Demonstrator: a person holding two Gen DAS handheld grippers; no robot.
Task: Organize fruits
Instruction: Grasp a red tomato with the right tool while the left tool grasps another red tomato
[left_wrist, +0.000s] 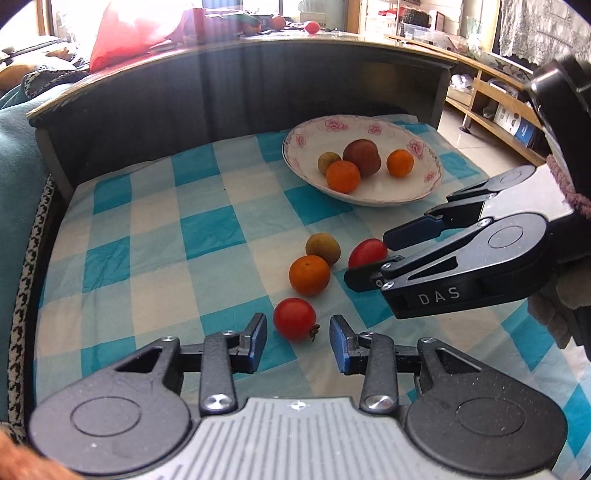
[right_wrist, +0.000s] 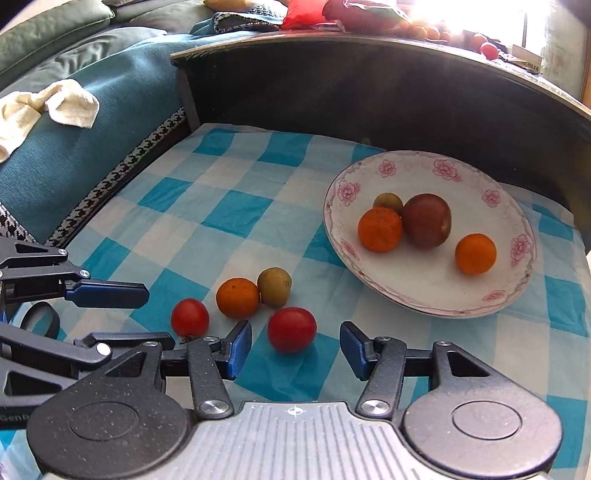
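Blue-and-white checked cloth (left_wrist: 155, 229) covers the low surface, with a floral plate (left_wrist: 373, 127) at the far side already holding 4 fruits. 4 more lie loose on the cloth: 2 cherry tomatoes, a small orange (left_wrist: 309, 275) and a greenish fruit (left_wrist: 323, 248). The left gripper (left_wrist: 298, 338) is released and empty, one tomato (left_wrist: 294, 319) lying just ahead between its fingertips. The right gripper (right_wrist: 295, 347) is likewise spread and empty, framing the other tomato (right_wrist: 291, 329). Each hand is nearest its own tomato; a short push forward should seat it.
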